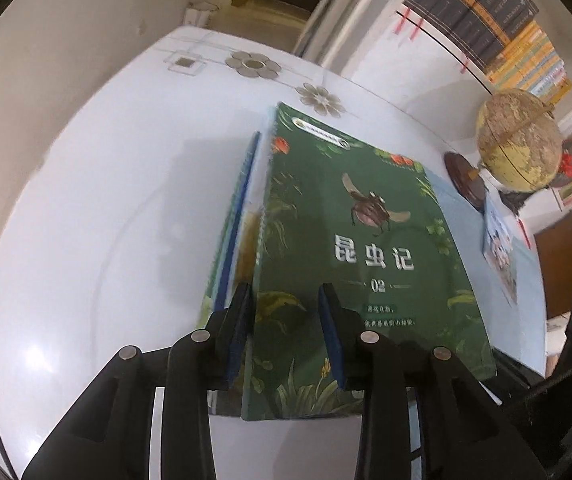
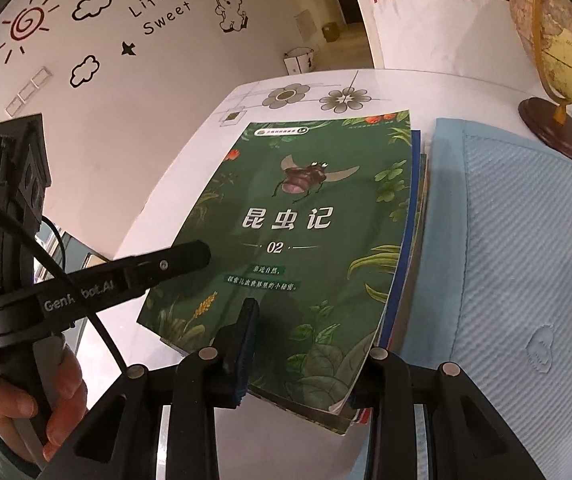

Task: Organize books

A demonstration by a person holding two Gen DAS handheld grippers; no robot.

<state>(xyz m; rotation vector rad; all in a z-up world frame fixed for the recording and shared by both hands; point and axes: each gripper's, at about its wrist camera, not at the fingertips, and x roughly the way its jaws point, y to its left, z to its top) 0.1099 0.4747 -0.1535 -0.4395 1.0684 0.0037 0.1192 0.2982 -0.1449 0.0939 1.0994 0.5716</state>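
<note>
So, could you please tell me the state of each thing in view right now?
green book: closed, face up atop the stack.
stack: lying on the table, edges uneven.
globe: standing on its stand.
left hand-held gripper: open, astride the green book's edge.
right hand-held gripper: one finger over the cover, other hidden; grip unclear.

The left gripper (image 1: 286, 320) reaches in from the bottom of the frame, its jaws parted over the near left part of a green book (image 1: 366, 248) with a beetle on its cover. The left finger (image 1: 238, 320) sits at the book's left edge. Thinner books (image 1: 232, 220) show beneath, on the white counter (image 1: 106, 200). A globe (image 1: 520, 140) stands at the right, with shelved books (image 1: 486, 12) at upper right.
</note>
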